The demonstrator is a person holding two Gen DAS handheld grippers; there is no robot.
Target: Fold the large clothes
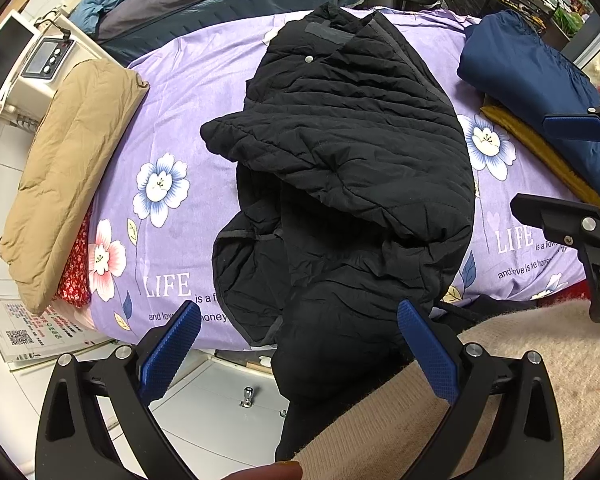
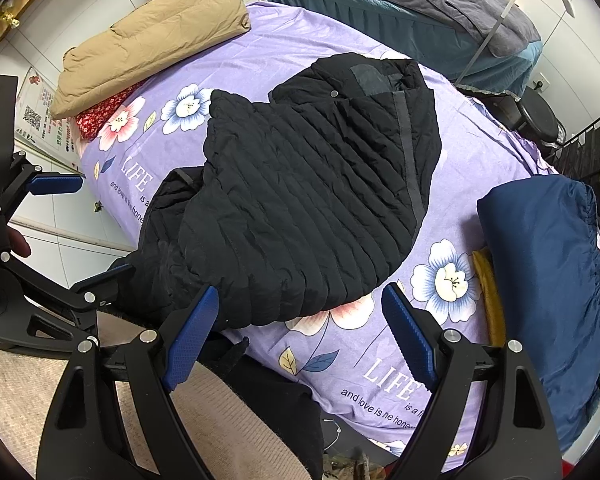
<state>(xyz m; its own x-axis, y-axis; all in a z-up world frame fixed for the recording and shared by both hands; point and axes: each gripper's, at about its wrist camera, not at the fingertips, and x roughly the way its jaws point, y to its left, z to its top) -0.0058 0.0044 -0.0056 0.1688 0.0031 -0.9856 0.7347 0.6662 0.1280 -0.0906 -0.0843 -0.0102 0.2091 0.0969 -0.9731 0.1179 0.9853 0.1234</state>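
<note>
A black quilted jacket [image 1: 340,152] lies crumpled in the middle of the purple floral sheet [image 1: 180,92], its puffy stitched panel folded over itself and one end hanging off the near edge. The left gripper [image 1: 300,356] and right gripper [image 2: 300,328] both hover with jaws spread wide, gripping nothing. A folded tan padded coat [image 2: 152,40] and a smooth navy garment [image 2: 540,280] sit at opposite sides.

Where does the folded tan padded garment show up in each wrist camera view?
Left wrist view: the folded tan padded garment lies at the left edge of the purple flowered sheet.
Right wrist view: it lies at upper left.
Shared landmark: the black quilted jacket, to its right in both.
</note>
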